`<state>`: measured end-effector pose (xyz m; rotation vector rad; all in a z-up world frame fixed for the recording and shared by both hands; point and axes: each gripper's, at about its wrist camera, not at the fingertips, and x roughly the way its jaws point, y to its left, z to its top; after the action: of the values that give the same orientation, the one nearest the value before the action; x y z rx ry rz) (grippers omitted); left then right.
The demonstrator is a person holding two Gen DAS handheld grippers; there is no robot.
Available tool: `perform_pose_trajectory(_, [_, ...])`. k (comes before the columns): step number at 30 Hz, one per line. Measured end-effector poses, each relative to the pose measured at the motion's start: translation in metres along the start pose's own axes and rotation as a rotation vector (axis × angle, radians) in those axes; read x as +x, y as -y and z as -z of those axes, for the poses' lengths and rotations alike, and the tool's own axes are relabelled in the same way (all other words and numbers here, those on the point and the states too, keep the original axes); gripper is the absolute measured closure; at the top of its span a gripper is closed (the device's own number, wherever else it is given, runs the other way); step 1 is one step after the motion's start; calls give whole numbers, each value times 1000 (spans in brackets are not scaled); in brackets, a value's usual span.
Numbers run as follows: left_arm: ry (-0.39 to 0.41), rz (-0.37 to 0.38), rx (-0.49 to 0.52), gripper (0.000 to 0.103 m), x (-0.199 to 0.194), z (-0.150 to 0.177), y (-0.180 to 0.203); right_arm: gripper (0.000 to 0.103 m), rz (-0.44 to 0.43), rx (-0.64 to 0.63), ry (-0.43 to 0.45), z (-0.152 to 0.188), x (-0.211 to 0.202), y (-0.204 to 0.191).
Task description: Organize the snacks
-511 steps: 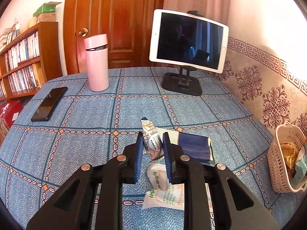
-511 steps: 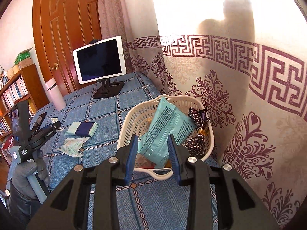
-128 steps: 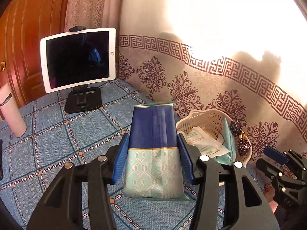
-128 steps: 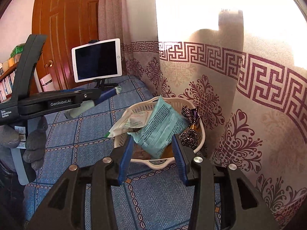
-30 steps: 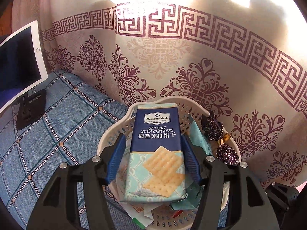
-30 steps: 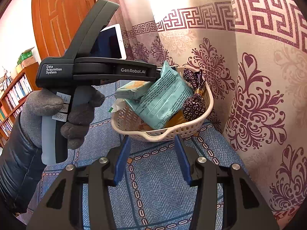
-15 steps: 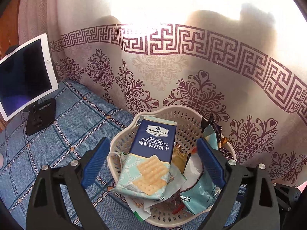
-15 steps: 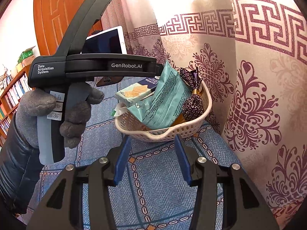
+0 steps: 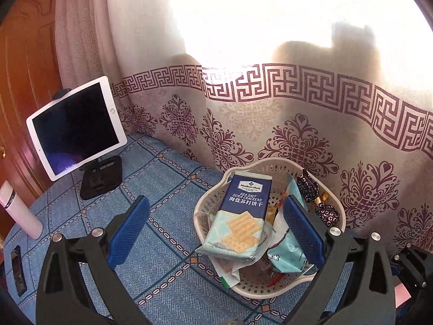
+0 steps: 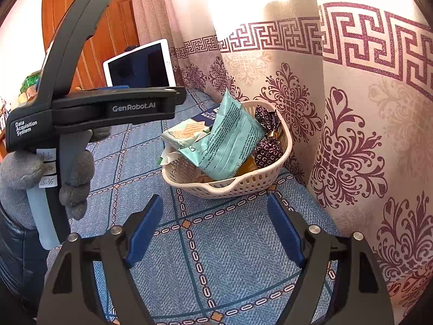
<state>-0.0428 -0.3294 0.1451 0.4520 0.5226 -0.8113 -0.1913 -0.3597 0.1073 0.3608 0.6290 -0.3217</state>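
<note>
Blue woven tablecloth, mostly bare. Perforated plastic basket sits against the curtain so the packs stay corralled. Cracker pack, glossy and flat, lies on top. My left gripper has just been opening: spread wide, empty. Right gripper likewise has just been opening, nothing between.
</note>
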Motion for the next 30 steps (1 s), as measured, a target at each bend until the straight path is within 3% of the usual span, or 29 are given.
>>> perform_pose_trajectory(6, [-16, -111, -16, 3, -14, 16, -8, 12, 37, -33, -16, 3, 2, -6])
perform_pose_trajectory(13, [-33, -112, -48, 3, -23, 35, -15, 10, 114, -86, -4, 3, 0, -10])
perform_pose_trajectory(30, [-58, -124, -10, 3, -36, 57, -9, 8, 162, -116, 17, -3, -8, -17])
